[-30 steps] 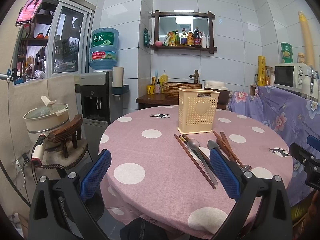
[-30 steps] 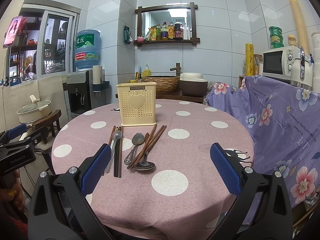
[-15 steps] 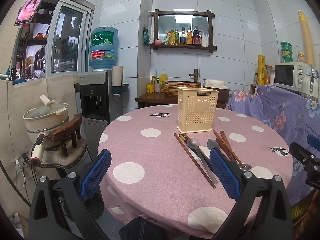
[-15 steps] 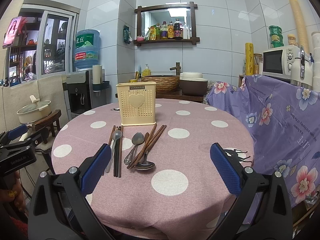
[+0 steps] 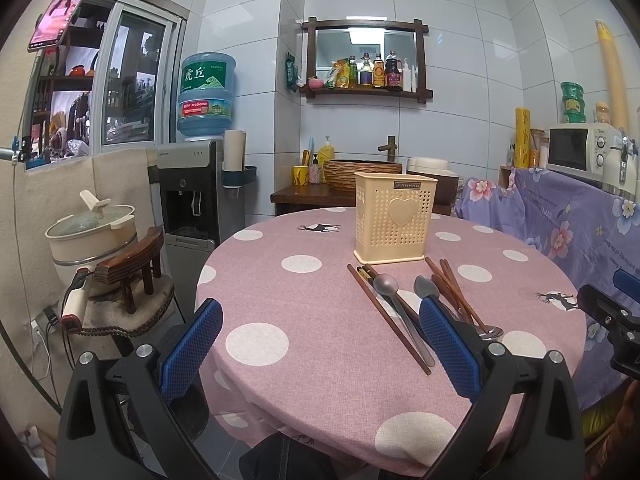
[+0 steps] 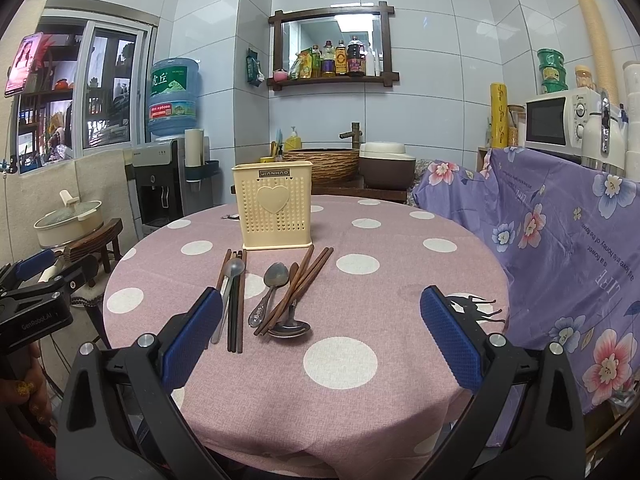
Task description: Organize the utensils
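Note:
A cream perforated utensil holder (image 6: 273,205) (image 5: 393,217) with a heart on its front stands upright on the round pink polka-dot table (image 6: 360,364) (image 5: 304,320). In front of it lie loose utensils: dark chopsticks (image 6: 236,300) with a steel spoon (image 6: 231,276), a second spoon (image 6: 272,286), brown chopsticks (image 6: 298,288) and a third spoon's bowl (image 6: 289,329). The left wrist view shows the same chopsticks (image 5: 386,314) and spoon (image 5: 390,290). My right gripper (image 6: 320,336) hovers open near the table's front edge. My left gripper (image 5: 320,344) hangs open at the table's left edge. Neither holds anything.
A purple floral cloth (image 6: 560,240) covers furniture to the right, with a microwave (image 6: 556,124) on top. To the left stand a water dispenser (image 5: 192,200) and a pot (image 5: 92,232) on a stool. A side table with a woven basin (image 6: 324,164) stands behind the round table.
Both views stay almost the same; the left wrist view has shifted very slightly. No utensil has moved.

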`<state>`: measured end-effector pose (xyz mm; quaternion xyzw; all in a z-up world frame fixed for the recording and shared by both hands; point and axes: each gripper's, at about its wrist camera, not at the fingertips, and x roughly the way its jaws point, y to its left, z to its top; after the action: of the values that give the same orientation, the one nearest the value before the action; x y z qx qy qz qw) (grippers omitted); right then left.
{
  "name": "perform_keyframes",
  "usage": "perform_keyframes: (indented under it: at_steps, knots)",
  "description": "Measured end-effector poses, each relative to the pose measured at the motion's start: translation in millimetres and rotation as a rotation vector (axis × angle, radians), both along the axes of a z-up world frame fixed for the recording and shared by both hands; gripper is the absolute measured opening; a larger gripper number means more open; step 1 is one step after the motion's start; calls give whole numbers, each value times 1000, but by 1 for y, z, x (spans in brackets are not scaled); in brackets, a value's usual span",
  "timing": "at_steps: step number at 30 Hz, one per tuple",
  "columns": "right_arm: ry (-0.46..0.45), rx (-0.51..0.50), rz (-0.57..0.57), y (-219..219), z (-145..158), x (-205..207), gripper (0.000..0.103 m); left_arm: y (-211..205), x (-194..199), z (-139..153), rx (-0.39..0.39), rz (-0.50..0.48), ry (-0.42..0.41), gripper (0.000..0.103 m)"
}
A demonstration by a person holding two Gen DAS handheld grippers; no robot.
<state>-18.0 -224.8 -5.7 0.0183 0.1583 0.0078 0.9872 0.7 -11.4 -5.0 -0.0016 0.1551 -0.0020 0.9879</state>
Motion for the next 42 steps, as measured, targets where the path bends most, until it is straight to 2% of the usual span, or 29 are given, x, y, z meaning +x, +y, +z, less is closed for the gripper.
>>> perform_keyframes:
  at_steps: [21,28,33,36,42]
  knots:
    - [17,5,-3,1,-6,3,98,5,5,-6,4,4,28,98]
    - [47,-4,-14,0,-14,11,98,5,14,-11,15,6,60,98]
    - [110,-10,-49,-11,-24,29,98,6,35,-21,9,11,164,98]
    - [157,-22,-66,-18,-30,45,98,9,53,-27,-21,-36,244,98]
    - [259,18,-22,-31,-33,90,98,9,88,-20,2,-80,282,98]
